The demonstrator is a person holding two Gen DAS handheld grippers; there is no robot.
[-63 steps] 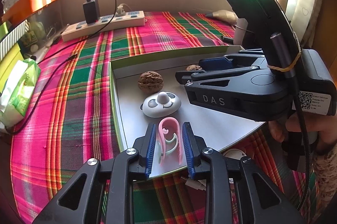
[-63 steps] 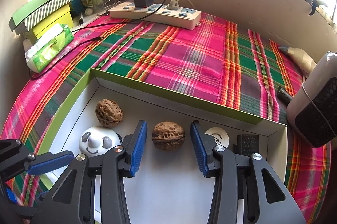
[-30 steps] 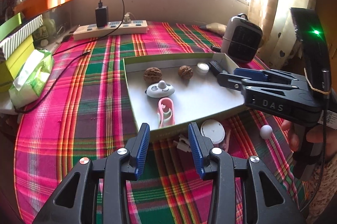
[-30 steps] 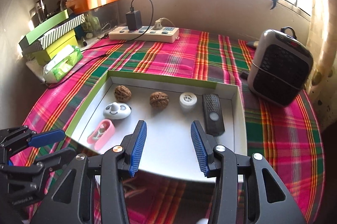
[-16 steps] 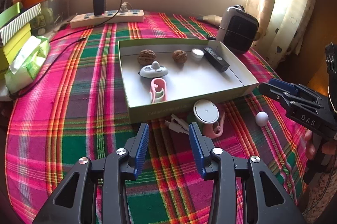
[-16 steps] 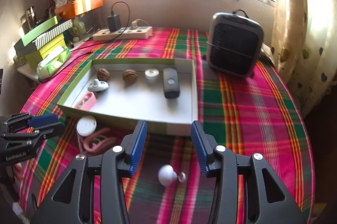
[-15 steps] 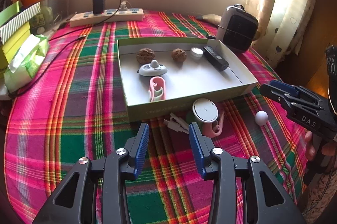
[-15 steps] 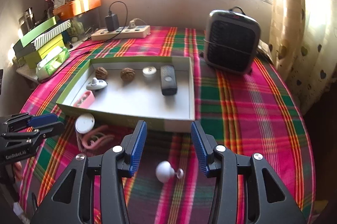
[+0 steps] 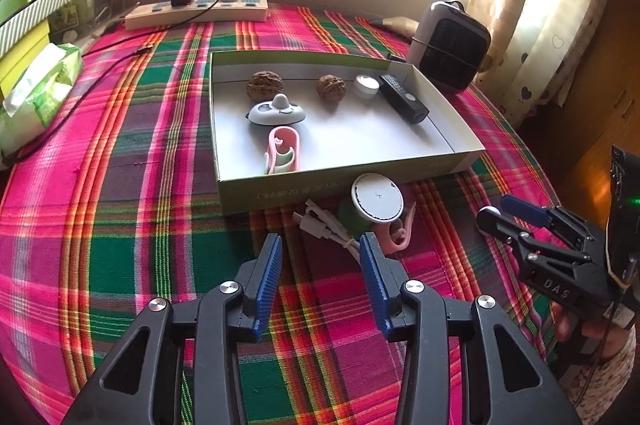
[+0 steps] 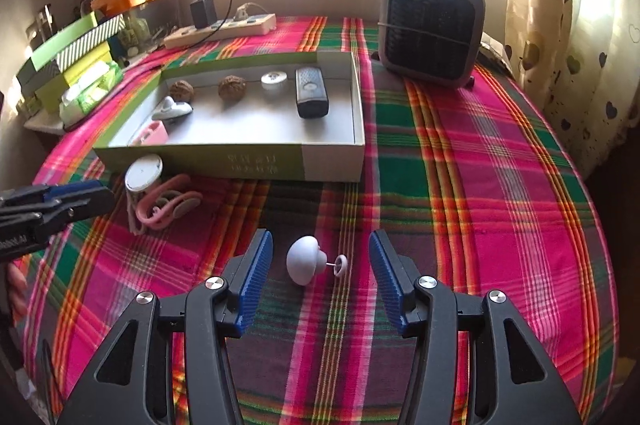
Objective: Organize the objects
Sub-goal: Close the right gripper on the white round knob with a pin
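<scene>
White knob (image 10: 303,260): on the plaid-covered counter (image 10: 480,185), in front of the box (image 10: 256,157), clear of its near wall; thin pin and small ring pointing to the right in the right wrist view.
Right tool (image 10: 320,271): jaws opening, knob between the blue pads, neither pad touching it.
Step in hand (judged): pickup of the knob for transfer into the box.
Method advised: lower until pads flank the round head, not the pin; centre the head, nearer the left pad at present; close slowly, since a smooth dome may well squirt out; lift clear of the box wall before carrying over.
Left tool (image 9: 320,279): wide, nothing held; aimed at the pile just in front of the box.
Pile before the box: one round white disc (image 9: 377,198), one pink clip (image 9: 396,237), one bundled white cable (image 9: 324,227), all touching or overlapping.
Box contents: two walnuts (image 9: 265,85), one grey-white mouse-shaped piece (image 9: 277,112), one pink clip inside (image 9: 282,149), one small white puck (image 9: 366,85), one black remote (image 9: 403,98); six in all, mostly along the far wall.
Beyond the box: one power strip (image 10: 220,27), one heater (image 10: 430,29).
Risk (judged): knob rolling on the cloth if nudged by one pad first.
</scene>
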